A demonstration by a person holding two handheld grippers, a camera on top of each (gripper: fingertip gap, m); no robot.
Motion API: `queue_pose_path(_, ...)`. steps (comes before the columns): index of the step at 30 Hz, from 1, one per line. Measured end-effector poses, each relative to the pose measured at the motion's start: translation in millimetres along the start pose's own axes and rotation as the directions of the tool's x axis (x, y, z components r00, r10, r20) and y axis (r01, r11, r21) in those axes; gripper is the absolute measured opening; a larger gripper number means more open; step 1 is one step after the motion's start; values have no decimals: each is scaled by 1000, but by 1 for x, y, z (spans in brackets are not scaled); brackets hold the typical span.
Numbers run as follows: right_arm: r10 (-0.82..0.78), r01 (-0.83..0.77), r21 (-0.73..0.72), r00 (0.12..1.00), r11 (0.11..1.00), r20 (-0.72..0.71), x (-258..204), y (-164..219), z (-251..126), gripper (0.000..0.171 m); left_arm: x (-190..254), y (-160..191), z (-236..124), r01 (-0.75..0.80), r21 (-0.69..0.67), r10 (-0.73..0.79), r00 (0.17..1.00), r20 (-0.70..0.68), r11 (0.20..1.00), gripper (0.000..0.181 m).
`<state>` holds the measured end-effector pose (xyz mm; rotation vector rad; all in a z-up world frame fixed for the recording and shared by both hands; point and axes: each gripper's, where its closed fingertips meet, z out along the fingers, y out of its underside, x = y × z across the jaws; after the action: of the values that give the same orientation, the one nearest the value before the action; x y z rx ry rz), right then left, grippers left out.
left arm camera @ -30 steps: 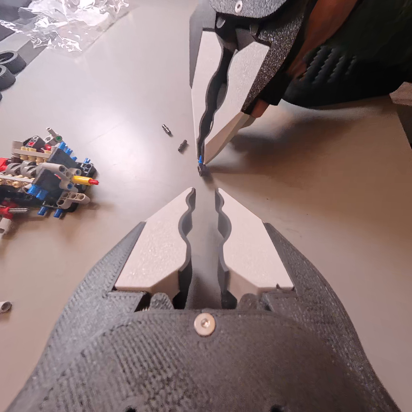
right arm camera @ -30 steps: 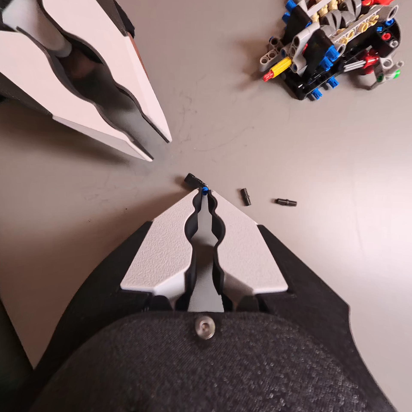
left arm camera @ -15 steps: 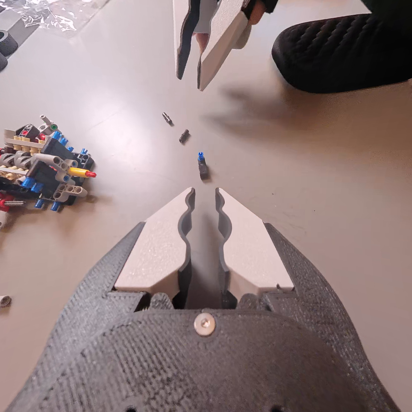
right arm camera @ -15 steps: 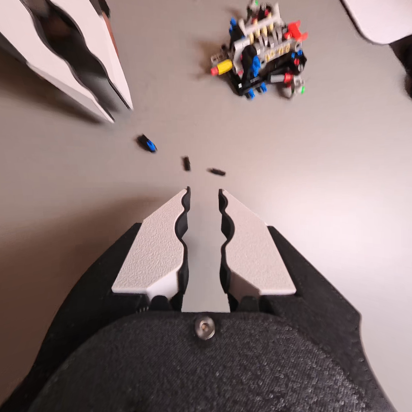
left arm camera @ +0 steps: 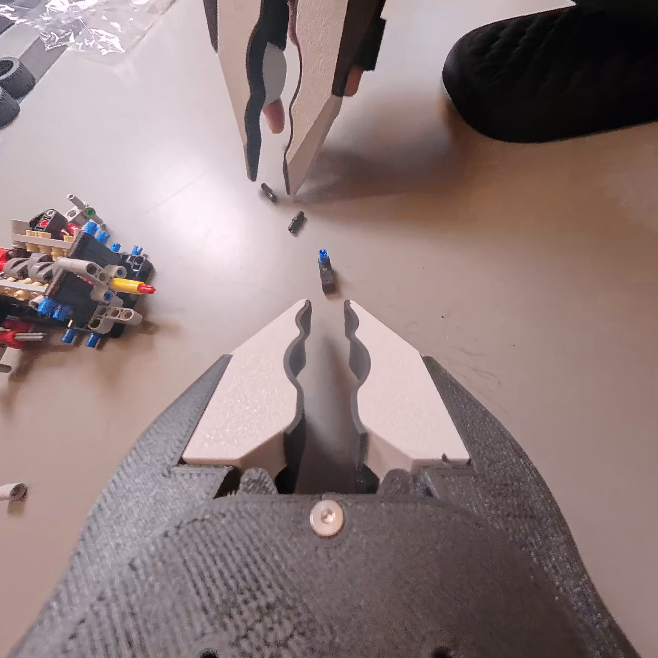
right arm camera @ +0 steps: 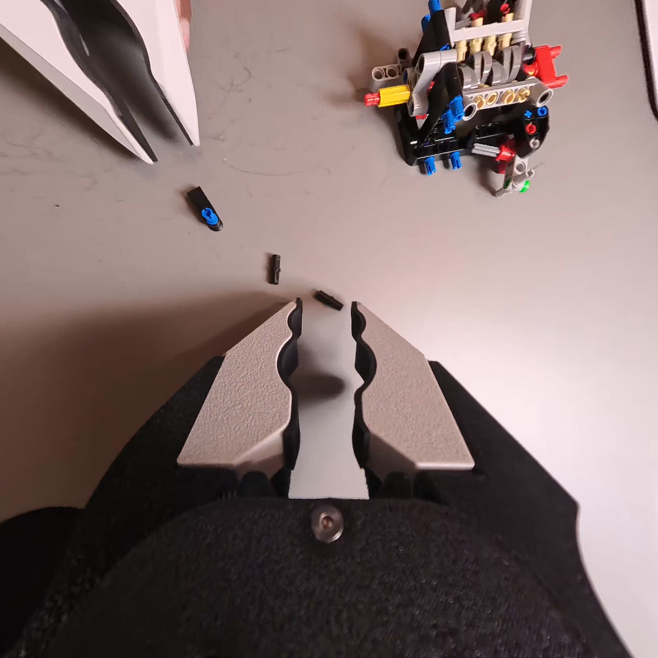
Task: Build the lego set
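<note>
Scanning left to right in the right wrist view: left gripper (right arm camera: 171, 153) comes in from the top-left corner, fingers slightly spread, holding nothing. Just beyond its tips lies the short black connector with a blue pin pushed in (right arm camera: 205, 210). Next, a small black friction pin (right arm camera: 275, 269), then a second black pin (right arm camera: 328, 300) lying right at the mouth of the right gripper (right arm camera: 325, 304), fingers spread, empty, tips low over the beige desk (right arm camera: 498, 320). Far right, near the desk's upper edge: the partly built multicolour Technic assembly, black frame with grey beams, tan bushes, yellow axle piece (right arm camera: 470, 92).

Key relation: the second pin sits between the right gripper's fingertips but skewed, long axis running diagonally across the gap rather than along it. The right gripper is clearly the nearer one; the left sits closer to the connector. My read: closing as is would pinch the pin at an angle, so it may roll or twist.

Clear plastic bag (left arm camera: 78, 28) and black tyres (left arm camera: 14, 82) sit at the far left desk corner in the left wrist view. No legible brands or writing.
</note>
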<state>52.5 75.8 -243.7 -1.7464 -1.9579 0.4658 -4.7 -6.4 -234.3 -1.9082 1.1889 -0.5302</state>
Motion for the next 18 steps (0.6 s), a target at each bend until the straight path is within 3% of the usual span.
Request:
queue_pose_path(5,-23,23,-11,999,1000,44,-1,-1,6,4,-3,-2,-5,17,26,-18,1000,4,1000,17)
queue_pose_path(10,12,-12,10,1000,1000,26,-4,1,2,4,-4,-7,-9,38,62,-38,999,-1,997,16)
queue_pose_path(14,40,-30,190,998,981,-50,-14,-27,-23,3,-4,-16,-16,84,122,-82,996,-25,989,16)
queue_pose_path(18,1,50,375,991,926,-132,-47,-67,-35,3,-2,-34,-24,219,220,-197,974,-115,951,19)
